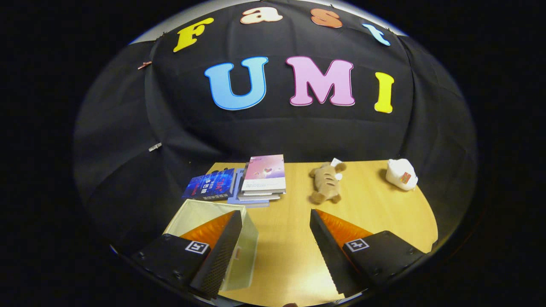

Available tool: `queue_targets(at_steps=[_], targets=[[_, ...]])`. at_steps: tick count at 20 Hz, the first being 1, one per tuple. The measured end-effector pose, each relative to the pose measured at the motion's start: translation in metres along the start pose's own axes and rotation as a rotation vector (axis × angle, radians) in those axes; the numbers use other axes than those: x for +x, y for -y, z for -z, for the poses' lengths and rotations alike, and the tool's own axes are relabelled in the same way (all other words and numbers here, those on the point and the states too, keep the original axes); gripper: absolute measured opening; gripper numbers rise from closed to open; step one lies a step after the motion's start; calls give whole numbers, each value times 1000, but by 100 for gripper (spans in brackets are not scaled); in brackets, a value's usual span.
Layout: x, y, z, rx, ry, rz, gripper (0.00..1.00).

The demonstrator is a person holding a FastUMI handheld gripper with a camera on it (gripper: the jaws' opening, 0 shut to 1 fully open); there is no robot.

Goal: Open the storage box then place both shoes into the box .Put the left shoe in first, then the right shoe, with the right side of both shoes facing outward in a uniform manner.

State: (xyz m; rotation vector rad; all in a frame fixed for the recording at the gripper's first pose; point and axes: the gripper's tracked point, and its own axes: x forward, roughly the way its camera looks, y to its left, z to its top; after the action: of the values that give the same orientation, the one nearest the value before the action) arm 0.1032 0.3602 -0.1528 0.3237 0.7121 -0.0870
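Pale fabric storage box [245, 251] sits under our left finger, top open, inside mostly hidden so we can't tell what's in it. Our gripper [276, 217] is spread wide over bare wooden table [375, 204], pinching nothing.

Pale translucent storage box [249, 238] sits upright on the table, partly hidden.

A light wooden table [290, 238] with a smooth, softly glossy top stands against a wall of black cloth [128, 128]. The cloth hangs in folds, pinned with small clips [155, 147], and wraps around both sides.
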Motion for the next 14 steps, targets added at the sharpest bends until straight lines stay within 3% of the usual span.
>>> queue_targets(at_steps=[14], targets=[[-79, 184, -100, -79, 273, -22, 99]])
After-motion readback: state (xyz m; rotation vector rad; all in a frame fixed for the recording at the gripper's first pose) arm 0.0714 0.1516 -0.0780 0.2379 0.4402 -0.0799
